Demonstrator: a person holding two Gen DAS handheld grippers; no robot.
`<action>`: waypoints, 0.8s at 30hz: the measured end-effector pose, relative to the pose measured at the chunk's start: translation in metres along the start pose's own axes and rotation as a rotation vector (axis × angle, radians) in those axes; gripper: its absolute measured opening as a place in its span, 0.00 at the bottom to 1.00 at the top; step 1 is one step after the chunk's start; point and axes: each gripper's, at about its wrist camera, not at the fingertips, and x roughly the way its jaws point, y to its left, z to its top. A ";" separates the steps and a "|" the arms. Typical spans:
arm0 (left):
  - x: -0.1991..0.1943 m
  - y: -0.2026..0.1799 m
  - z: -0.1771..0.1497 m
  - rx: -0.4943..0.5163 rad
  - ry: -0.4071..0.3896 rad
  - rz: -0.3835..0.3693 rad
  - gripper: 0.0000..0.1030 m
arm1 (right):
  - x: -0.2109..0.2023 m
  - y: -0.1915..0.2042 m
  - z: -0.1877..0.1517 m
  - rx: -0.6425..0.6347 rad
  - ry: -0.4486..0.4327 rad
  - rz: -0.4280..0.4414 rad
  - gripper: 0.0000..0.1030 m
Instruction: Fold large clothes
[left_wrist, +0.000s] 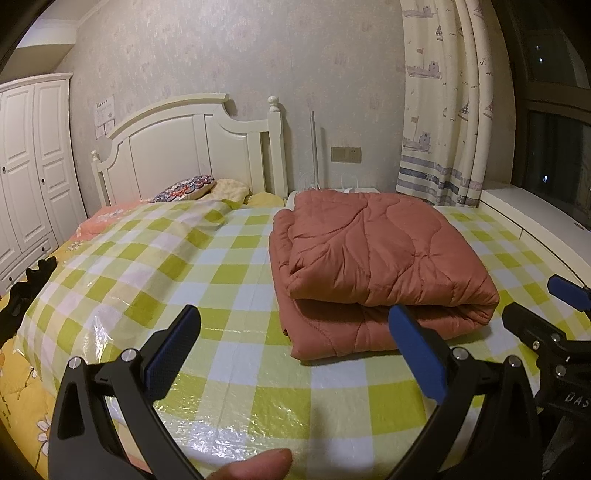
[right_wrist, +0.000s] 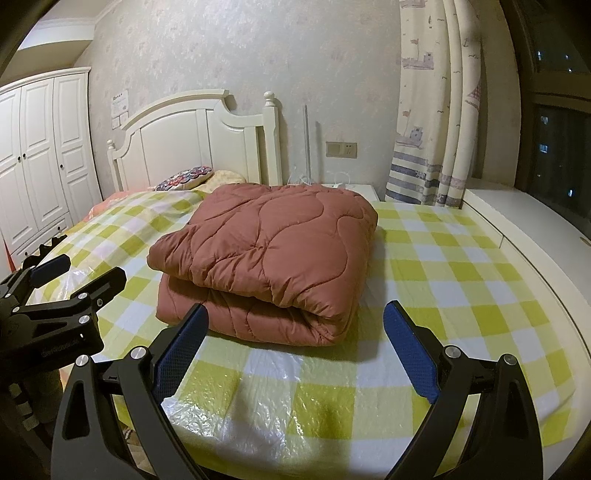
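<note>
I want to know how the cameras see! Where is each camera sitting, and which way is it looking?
Left wrist view: sits on the left claw, open, facing the headboard; the folded quilt lies ahead to its right; a fingertip shows.
Right wrist view: sits on the right claw, open, facing the same way; the quilt lies straight ahead.
Both share the quilt, the checkered bed cover, and each other's claw.

Ahead of the open black claw with blue pads (right_wrist: 293, 314) lies a folded rust-red quilted blanket (right_wrist: 266, 254) on a glossy yellow-green, white and pale blue checked plastic sheet (right_wrist: 443, 273). Far beyond stand a cream headboard (right_wrist: 192, 147) and ship-printed, blue-striped cream curtains (right_wrist: 432, 110).
</note>
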 end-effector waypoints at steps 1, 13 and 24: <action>-0.003 0.001 0.001 0.001 -0.008 0.001 0.98 | 0.000 0.000 0.004 0.000 -0.002 -0.002 0.89; -0.042 0.013 0.011 -0.008 -0.104 0.003 0.98 | -0.034 0.014 0.016 -0.042 -0.061 -0.019 0.89; -0.049 0.018 0.009 -0.008 -0.113 0.006 0.98 | -0.043 0.024 0.020 -0.073 -0.077 -0.024 0.89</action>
